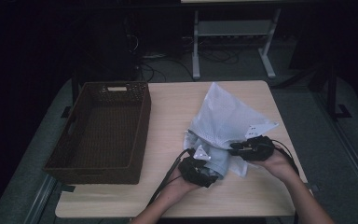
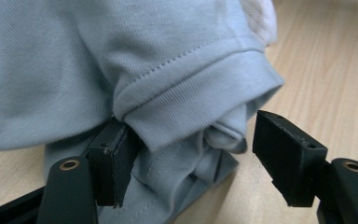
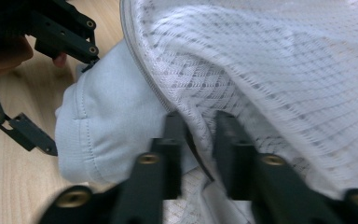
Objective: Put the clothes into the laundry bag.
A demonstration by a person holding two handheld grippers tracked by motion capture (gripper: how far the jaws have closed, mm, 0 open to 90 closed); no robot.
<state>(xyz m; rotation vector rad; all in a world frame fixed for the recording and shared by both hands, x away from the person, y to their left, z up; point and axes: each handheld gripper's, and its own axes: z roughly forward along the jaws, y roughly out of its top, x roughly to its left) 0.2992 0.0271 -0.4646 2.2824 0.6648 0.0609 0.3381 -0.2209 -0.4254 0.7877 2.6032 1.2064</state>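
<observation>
Pale blue cotton shirt (image 1: pixel 216 161) bunched near tabletop's (image 1: pixel 168 112) front edge: left hand-held gripper (image 2: pixel 186 158) spread around sleeve cuff (image 2: pixel 200 100), right hand-held gripper (image 3: pixel 199 154) pinching white mesh lining (image 3: pixel 279 79).

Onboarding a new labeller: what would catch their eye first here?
A pale blue garment heaped on the table's right half, with both grippers at its near edge. The right gripper pinches white mesh fabric; the left gripper stands open around a ribbed cuff. A dark wicker basket sits left.
</observation>
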